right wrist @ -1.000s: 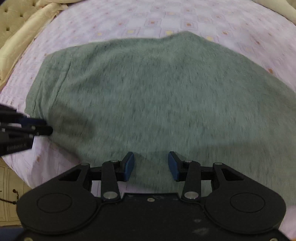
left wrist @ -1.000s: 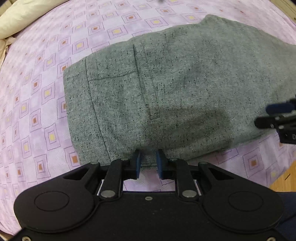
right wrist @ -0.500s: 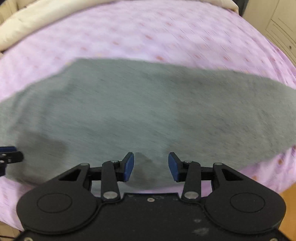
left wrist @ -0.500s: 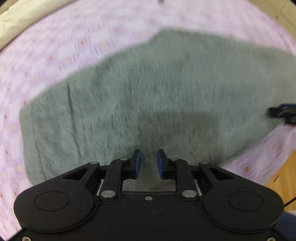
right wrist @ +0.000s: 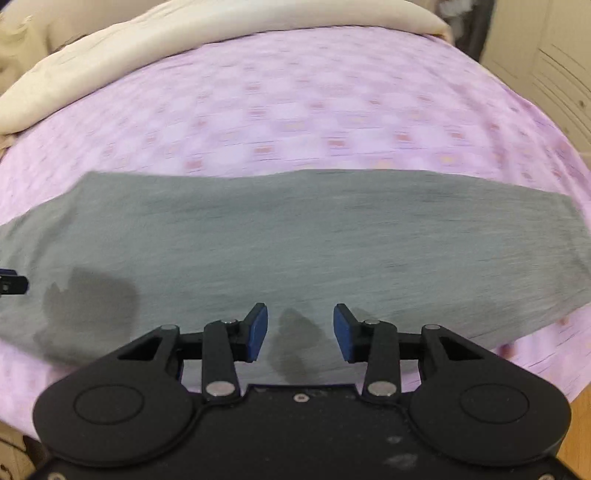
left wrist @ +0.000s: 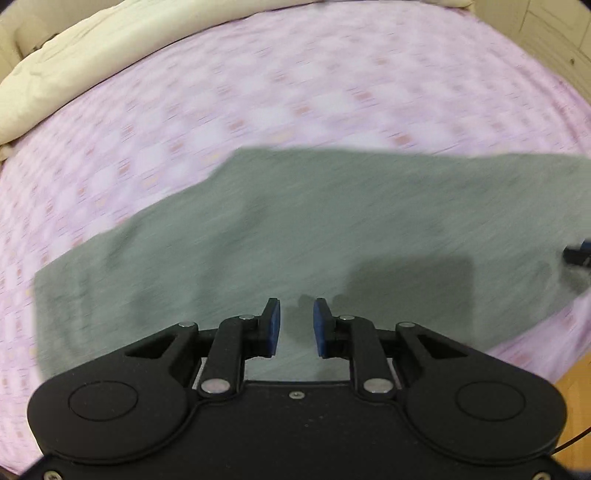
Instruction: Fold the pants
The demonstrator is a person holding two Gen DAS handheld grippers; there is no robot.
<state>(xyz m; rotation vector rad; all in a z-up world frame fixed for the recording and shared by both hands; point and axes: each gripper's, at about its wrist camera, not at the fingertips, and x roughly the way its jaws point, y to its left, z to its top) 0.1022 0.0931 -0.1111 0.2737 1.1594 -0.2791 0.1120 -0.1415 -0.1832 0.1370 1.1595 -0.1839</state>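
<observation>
Grey speckled pants (left wrist: 295, 229) lie flat as a long band across the purple patterned bedsheet (left wrist: 258, 92); they also fill the middle of the right wrist view (right wrist: 295, 236). My left gripper (left wrist: 296, 325) is open and empty, above the pants' near edge. My right gripper (right wrist: 297, 330) is open wider, empty, above the near edge further right. The right gripper's tip shows at the left wrist view's right edge (left wrist: 580, 254). The left gripper's tip shows at the right wrist view's left edge (right wrist: 13, 282). Both views are motion-blurred.
A cream duvet (left wrist: 92, 48) lies along the far side of the bed, also in the right wrist view (right wrist: 184, 33). Wooden floor (left wrist: 565, 384) shows past the bed's near right edge. A pale cabinet (right wrist: 554, 44) stands at the far right.
Both grippers have pulled back and up from the pants, so more of the bed and the duvet now show. The left jaws have opened a little. The pants lie still.
</observation>
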